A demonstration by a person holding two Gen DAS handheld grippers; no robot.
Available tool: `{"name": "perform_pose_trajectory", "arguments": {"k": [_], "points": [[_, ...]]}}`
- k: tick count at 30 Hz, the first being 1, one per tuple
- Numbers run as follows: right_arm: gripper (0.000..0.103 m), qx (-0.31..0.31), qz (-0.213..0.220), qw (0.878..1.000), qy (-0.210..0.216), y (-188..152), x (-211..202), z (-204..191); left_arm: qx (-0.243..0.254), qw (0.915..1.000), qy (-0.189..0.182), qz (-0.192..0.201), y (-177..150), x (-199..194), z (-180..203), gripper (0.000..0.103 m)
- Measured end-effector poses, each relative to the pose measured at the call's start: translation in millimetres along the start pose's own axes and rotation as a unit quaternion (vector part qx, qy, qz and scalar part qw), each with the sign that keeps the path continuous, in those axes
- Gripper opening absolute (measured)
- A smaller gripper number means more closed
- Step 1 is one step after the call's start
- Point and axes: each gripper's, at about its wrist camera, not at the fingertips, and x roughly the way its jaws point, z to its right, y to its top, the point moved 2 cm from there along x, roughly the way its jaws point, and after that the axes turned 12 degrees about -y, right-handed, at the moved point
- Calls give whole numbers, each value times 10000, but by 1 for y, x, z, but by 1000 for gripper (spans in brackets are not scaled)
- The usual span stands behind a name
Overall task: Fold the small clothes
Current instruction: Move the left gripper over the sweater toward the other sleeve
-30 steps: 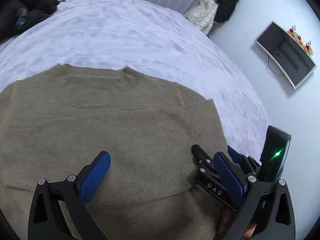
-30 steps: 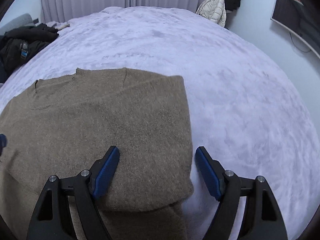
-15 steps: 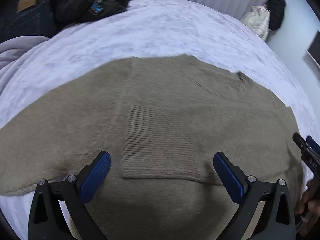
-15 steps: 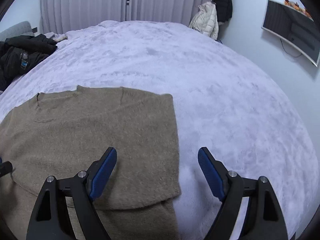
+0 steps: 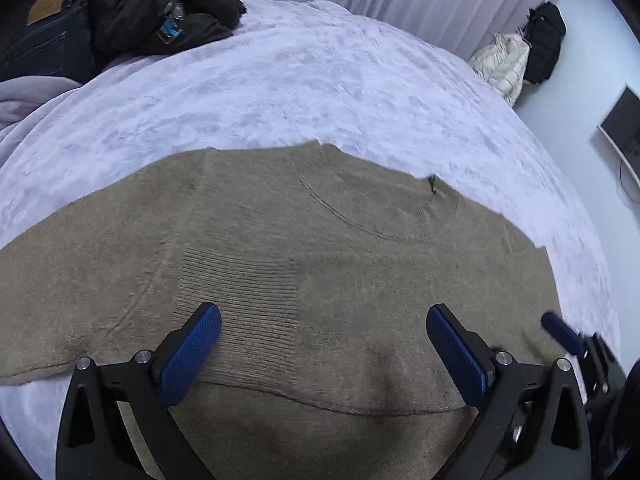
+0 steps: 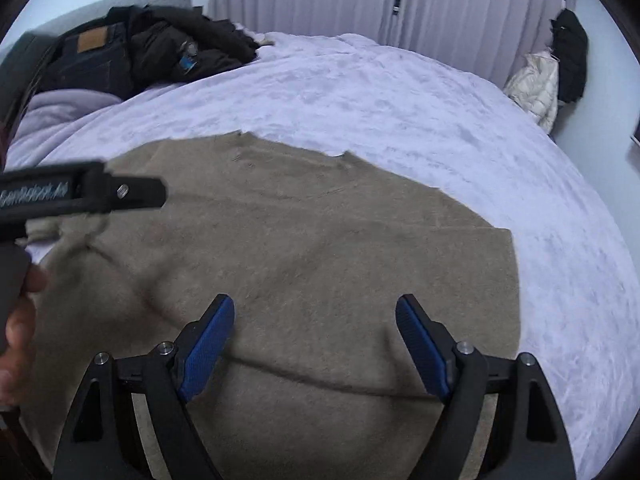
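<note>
A taupe knit sweater [image 5: 320, 264] lies flat on the bed, neckline away from me, one sleeve folded across its body with the ribbed cuff [image 5: 240, 304] on top. My left gripper [image 5: 322, 344] is open and empty, low over the folded sleeve near the cuff. My right gripper [image 6: 314, 340] is open and empty over the sweater [image 6: 320, 248] near its right folded edge. The right gripper's blue fingertip shows at the right of the left wrist view [image 5: 560, 334]; the left gripper's body [image 6: 80, 196] crosses the left of the right wrist view.
The bed has a lilac fuzzy cover [image 5: 320, 92]. A pile of dark clothes and jeans [image 5: 120, 20] lies at the far left corner. Jackets [image 6: 552, 72] hang by the curtain at the far right. A monitor [image 5: 624, 128] is on the right wall.
Both grippers have swung left over the sweater. The left view went from the right edge to the cuff area; the right gripper moved from the sweater's right edge onto its body.
</note>
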Motion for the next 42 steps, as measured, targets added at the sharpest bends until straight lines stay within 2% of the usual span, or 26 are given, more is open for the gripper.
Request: {"name": "perform_pose_trajectory", "arguments": {"k": [2,3,4,6,10,12,15,17,18,20,21,23,25,29,30,32,34,36,39,42], "points": [[86,160,-287,9991,-285,4,21,14,300,9987,197,-360,-9,25,8,103],[86,240,-613,9975,-263,0,34,19,482,9961,570,-464,-16,36,8,103],[85,345,-837,9958,-142,-7,42,23,662,9937,781,-447,-21,40,9,103],[85,392,-666,9970,-72,-18,31,24,864,9926,786,-327,-27,35,11,103],[86,25,-469,9989,-60,-40,0,19,884,9910,995,-156,-34,10,4,103],[87,-142,-447,9989,-11,-38,-10,17,729,9938,844,23,-32,-4,4,103],[87,123,-171,9998,64,-15,-13,21,680,9962,524,165,-24,-8,16,103],[87,300,-152,9994,100,3,1,22,662,9972,337,34,-19,5,23,102],[87,327,-301,9989,172,12,15,19,605,9976,321,-83,-19,14,22,102],[87,250,-916,9953,194,19,52,13,435,9961,685,-353,-22,36,10,102],[88,156,-1202,9926,116,23,72,9,472,9958,717,-306,-25,40,8,102],[96,51,-1060,9943,-38,35,88,7,574,9960,669,-162,-29,36,9,102],[102,6,-1099,9939,-118,45,97,7,662,9954,677,-158,-32,34,10,102],[102,258,-1222,9921,-105,55,104,13,622,9954,732,-70,-32,22,14,102],[102,319,-1162,9924,-232,55,94,16,600,9958,694,32,-30,16,13,102],[102,480,-762,9953,-344,47,65,24,528,9972,486,193,-31,6,14,102],[102,598,-578,9958,-381,35,44,29,471,9978,449,147,-30,12,11,102],[102,638,-570,9959,-289,21,34,27,401,9970,662,-84,-32,25,4,102],[102,356,-895,9949,-301,-4,39,14,480,9962,726,-2,-36,18,7,102],[102,191,-706,9964,-425,-22,28,9,380,9964,749,147,-47,-7,0,102]]}}
